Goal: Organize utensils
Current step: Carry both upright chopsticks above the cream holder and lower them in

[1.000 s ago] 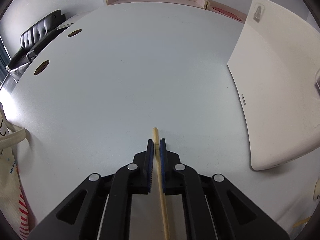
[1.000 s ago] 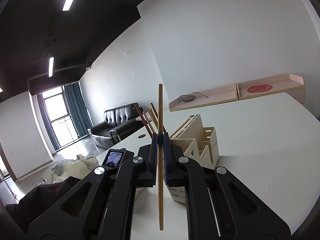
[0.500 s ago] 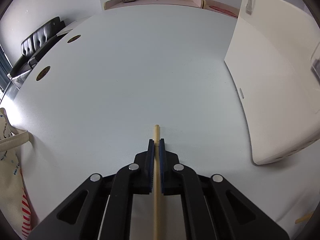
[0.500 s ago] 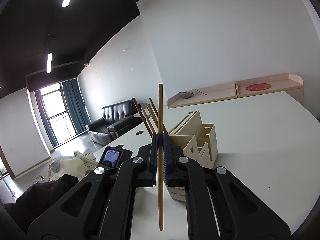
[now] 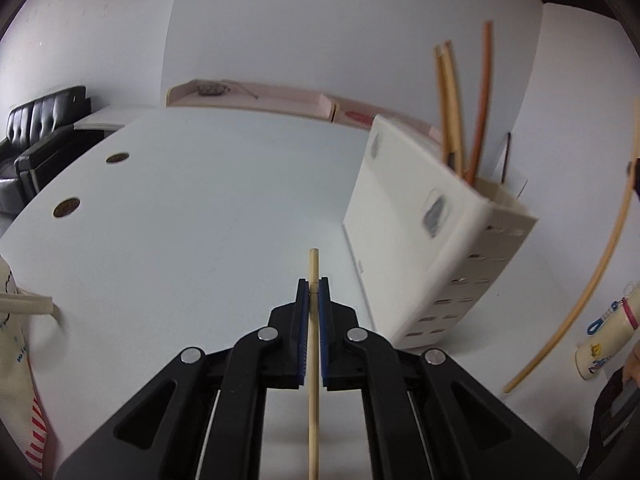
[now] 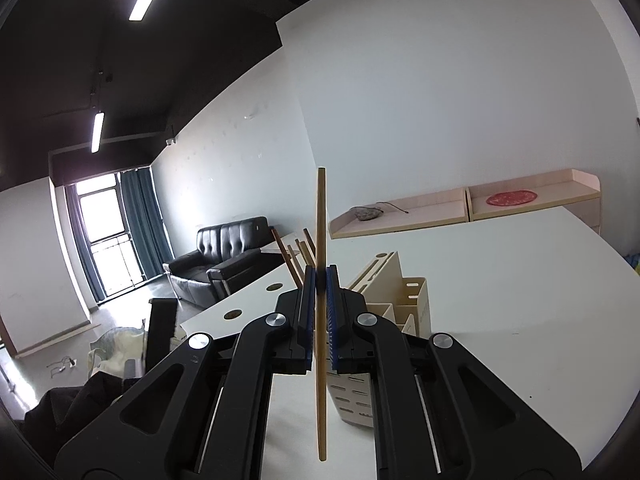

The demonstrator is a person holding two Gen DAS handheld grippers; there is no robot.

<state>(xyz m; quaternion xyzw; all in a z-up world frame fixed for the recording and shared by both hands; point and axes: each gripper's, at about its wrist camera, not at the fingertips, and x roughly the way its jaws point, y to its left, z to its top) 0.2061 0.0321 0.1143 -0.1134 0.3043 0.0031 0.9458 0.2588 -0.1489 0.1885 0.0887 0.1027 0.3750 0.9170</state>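
My left gripper (image 5: pixel 314 282) is shut on a pale wooden chopstick (image 5: pixel 313 360) that runs back between the blue pads, its tip sticking out just ahead of them above the white table (image 5: pixel 180 208). To its right stands the cream utensil holder (image 5: pixel 432 232) with several chopsticks (image 5: pixel 452 108) upright in it. My right gripper (image 6: pixel 320 270) is shut on another chopstick (image 6: pixel 321 220), held upright in the air. The same holder (image 6: pixel 400 300) stands just beyond it, with several chopsticks (image 6: pixel 296 256) showing behind the fingers. That upright chopstick (image 5: pixel 592 280) also appears at the right of the left wrist view.
A black sofa (image 6: pixel 224 252) stands beyond the table's far left edge. Pink shelf trays (image 6: pixel 460 204) line the far wall. Two round cable holes (image 5: pixel 66 208) mark the table's left side. A cloth bag (image 5: pixel 16 340) sits at the near left, a small printed pouch (image 5: pixel 604 340) at the right.
My left gripper has lifted its chopstick off the table and tilted up, bringing the holder and its chopsticks into view. The right gripper keeps its chopstick upright with little movement.
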